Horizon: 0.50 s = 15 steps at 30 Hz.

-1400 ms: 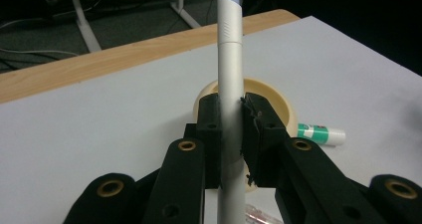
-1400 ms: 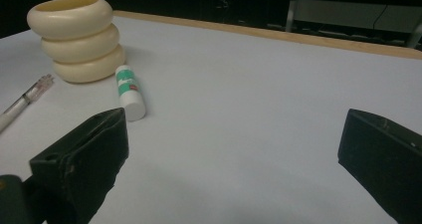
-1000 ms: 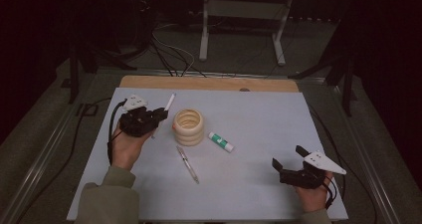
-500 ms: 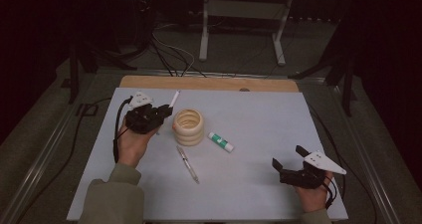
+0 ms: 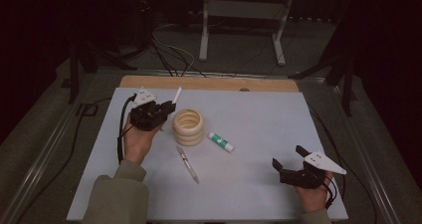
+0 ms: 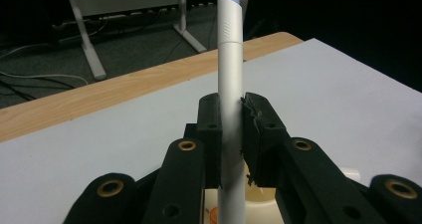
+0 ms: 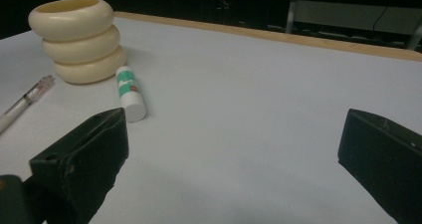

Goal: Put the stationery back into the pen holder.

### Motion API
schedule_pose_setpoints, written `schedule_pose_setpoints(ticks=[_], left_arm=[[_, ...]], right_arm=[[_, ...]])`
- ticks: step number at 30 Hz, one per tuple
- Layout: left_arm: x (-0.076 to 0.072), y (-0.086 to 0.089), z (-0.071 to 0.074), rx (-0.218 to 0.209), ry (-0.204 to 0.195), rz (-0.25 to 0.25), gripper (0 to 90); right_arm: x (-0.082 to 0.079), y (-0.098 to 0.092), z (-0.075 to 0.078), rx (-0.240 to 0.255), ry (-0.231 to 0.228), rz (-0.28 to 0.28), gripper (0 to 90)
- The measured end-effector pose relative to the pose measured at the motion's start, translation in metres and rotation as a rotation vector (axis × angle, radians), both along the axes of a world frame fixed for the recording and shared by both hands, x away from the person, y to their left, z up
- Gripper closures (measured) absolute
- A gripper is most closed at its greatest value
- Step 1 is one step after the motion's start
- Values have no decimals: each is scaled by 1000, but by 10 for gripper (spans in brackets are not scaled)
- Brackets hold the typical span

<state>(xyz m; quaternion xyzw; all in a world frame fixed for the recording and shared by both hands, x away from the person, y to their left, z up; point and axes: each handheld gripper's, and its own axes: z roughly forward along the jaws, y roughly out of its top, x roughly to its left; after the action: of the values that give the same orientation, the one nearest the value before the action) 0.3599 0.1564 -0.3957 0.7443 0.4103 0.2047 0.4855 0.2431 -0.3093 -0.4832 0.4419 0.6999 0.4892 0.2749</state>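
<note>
1. Left gripper (image 5: 166, 107): we find its jaws clamped on a white marker (image 6: 230, 79), held just at 9 o'clock of the holder.
2. Right gripper (image 5: 290, 159): jaws wide apart, holding nothing.
3. Cream ringed holder (image 5: 188, 127): we cannot tell its contents.

Dark lab: cables (image 5: 169, 55), metal stand (image 5: 244, 25).

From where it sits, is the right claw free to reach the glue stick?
Probably yes: the right claw is open, and only bare table lies between it and the glue stick.
</note>
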Motion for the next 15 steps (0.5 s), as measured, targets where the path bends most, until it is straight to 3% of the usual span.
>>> schedule_pose_setpoints(ticks=[15], left_arm=[[9, -15, 1, 9, -25, -7, 796]], right_arm=[[0, 0, 0, 1, 1, 0, 0]])
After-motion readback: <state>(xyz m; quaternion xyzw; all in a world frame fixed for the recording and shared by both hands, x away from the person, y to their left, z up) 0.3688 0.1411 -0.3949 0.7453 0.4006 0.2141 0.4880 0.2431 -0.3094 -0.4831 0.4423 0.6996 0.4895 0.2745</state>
